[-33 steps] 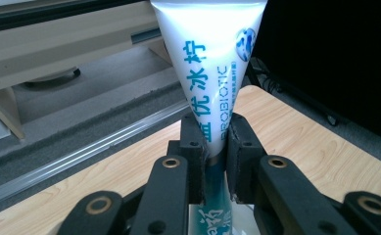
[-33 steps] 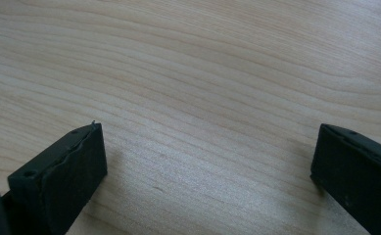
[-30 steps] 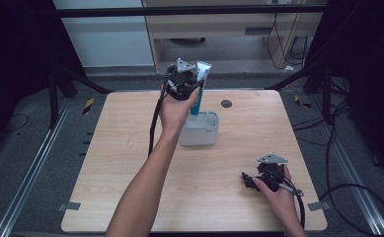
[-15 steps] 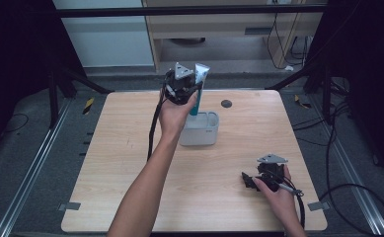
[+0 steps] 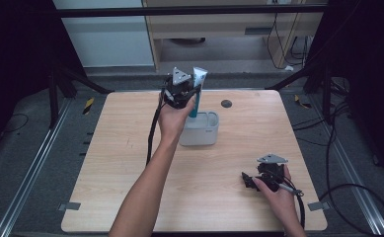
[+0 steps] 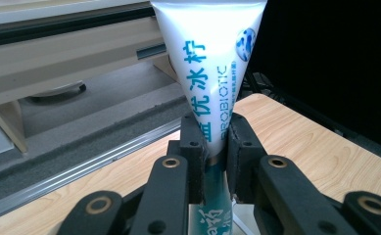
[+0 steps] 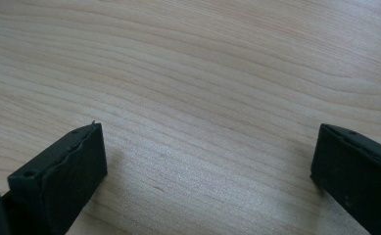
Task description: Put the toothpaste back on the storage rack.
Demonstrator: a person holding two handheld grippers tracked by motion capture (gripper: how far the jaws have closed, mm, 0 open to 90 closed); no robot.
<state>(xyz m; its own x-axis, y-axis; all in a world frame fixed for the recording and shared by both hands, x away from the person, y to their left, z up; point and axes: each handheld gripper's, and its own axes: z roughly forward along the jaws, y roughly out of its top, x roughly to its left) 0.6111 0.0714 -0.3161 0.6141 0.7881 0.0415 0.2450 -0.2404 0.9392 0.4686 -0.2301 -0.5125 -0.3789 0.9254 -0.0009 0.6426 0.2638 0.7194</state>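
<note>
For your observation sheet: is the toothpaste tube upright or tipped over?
Upright: the left gripper clamps the toothpaste tube, flat end up, above the grey holder.

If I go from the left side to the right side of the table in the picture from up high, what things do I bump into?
Left tool squeezing the toothpaste tube → small grey tub → dark round spot on the table → right tool, open, resting on the wood.

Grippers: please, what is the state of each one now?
Left gripper: closed on the toothpaste tube.
Right gripper: open, holding nothing, over the table.
</note>
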